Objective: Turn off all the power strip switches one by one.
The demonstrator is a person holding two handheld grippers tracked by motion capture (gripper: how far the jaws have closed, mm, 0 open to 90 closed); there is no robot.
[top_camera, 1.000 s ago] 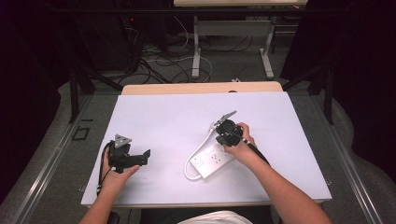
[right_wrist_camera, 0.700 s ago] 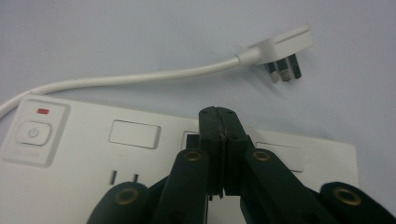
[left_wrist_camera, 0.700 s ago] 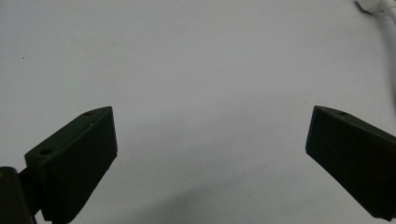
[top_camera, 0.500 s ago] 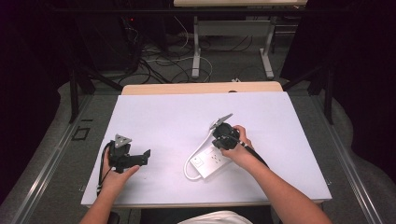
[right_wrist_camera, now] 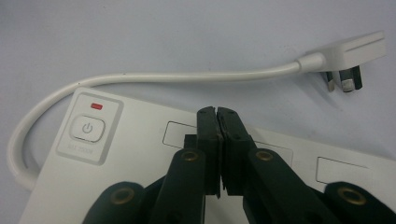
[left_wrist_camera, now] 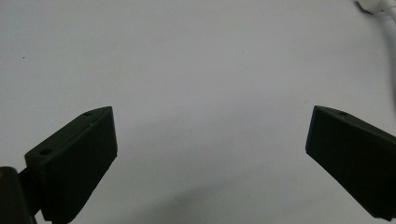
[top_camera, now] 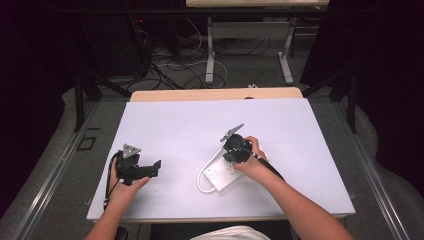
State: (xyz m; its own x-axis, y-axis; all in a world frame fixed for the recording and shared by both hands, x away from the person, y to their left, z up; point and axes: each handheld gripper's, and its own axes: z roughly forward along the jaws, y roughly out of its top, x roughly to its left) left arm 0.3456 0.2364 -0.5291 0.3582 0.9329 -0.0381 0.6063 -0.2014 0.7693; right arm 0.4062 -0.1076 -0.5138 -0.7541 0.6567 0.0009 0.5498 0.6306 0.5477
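Observation:
A white power strip (top_camera: 218, 175) lies on the white table top (top_camera: 190, 125), right of centre. In the right gripper view it shows a power button (right_wrist_camera: 87, 129), a red light, and flat socket covers. Its short white cord (right_wrist_camera: 187, 75) loops round to a three-pin plug (right_wrist_camera: 348, 53) lying on the table. My right gripper (right_wrist_camera: 217, 113) hovers over the strip's middle with its jaws pressed together and nothing between them; from above it (top_camera: 233, 154) points down at the strip. My left gripper (top_camera: 157, 166) rests at the table's left, jaws wide apart (left_wrist_camera: 210, 126) over bare table.
A wooden strip (top_camera: 215, 94) edges the far side of the table. Beyond it stand desk legs and loose cables on the floor. A bit of the white cord (left_wrist_camera: 390, 28) shows at the top right of the left gripper view.
My right gripper has drifted slightly left and nearer over the power strip. The left hand has stayed put.

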